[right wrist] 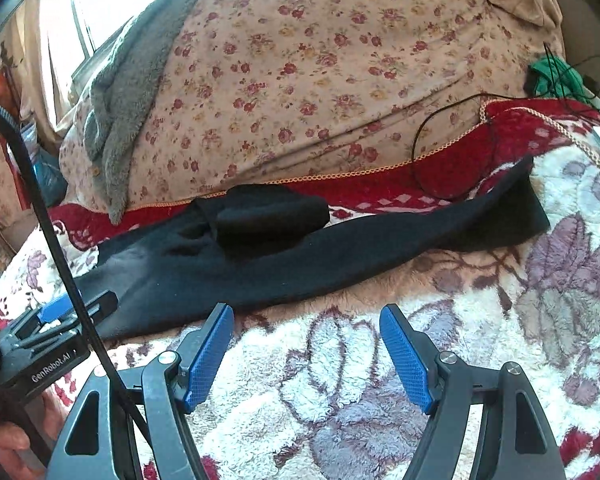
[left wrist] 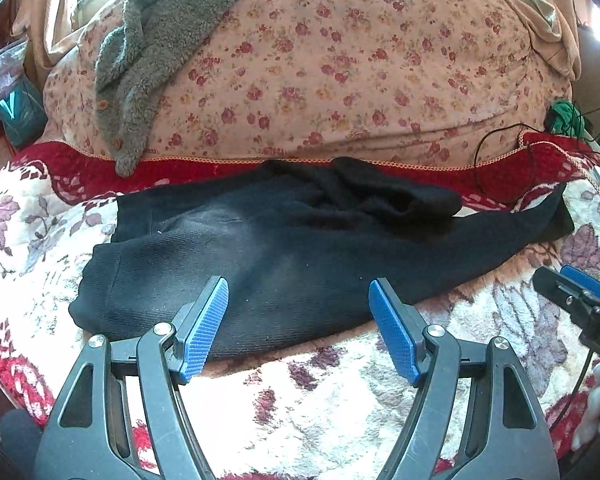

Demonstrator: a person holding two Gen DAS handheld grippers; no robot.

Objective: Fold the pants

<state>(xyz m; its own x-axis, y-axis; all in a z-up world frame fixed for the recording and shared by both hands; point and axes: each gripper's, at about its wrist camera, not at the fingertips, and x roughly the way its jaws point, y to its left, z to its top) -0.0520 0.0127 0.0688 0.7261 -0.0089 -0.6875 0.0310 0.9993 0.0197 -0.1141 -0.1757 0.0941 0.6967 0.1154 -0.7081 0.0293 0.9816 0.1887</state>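
Both claws, our left gripper (left wrist: 298, 320) and right gripper (right wrist: 306, 346), hung with jaws spread apart, empty, above the floral blanket (right wrist: 340, 380). Beyond lay the black pants (left wrist: 260, 260), one leg bunched near the red border (left wrist: 180, 172); we judged a single-layer pinch would drag that bunch crooked.

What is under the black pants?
The black pants lie on a fluffy flowered blanket with a red border; it shows all around them. Whether anything else hides beneath the pants cannot be seen, because the cloth covers it.
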